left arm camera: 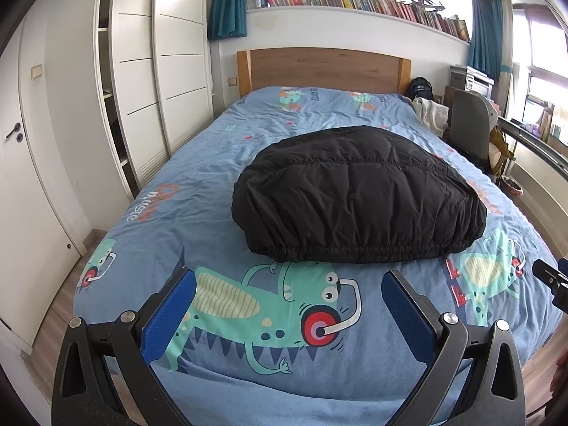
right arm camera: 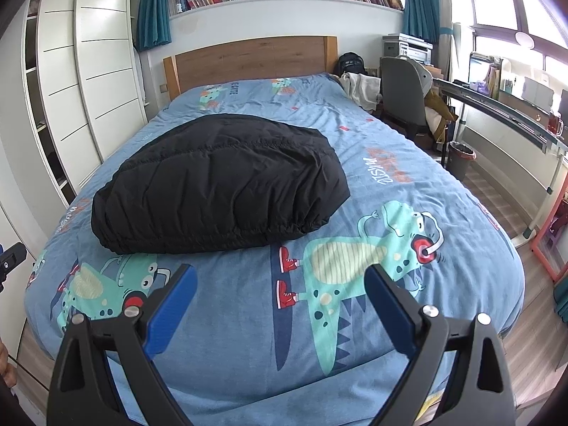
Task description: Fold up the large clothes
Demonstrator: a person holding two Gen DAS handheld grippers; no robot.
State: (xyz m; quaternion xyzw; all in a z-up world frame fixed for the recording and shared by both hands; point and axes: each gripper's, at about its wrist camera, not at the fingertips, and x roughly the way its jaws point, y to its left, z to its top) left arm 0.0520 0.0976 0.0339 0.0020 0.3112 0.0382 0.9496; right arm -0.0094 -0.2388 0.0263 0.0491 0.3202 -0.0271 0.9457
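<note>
A black puffy jacket lies folded in a compact bundle in the middle of the bed, elastic hem toward me. It also shows in the right wrist view, left of centre. My left gripper is open and empty, held above the bed's foot, short of the jacket's hem. My right gripper is open and empty too, to the right of the jacket and nearer the foot of the bed. The tip of the right gripper shows at the left wrist view's right edge.
The bed has a blue dinosaur-print cover and a wooden headboard. White wardrobes stand along the left. A grey chair, a desk and a bin stand on the right. A book shelf runs above the headboard.
</note>
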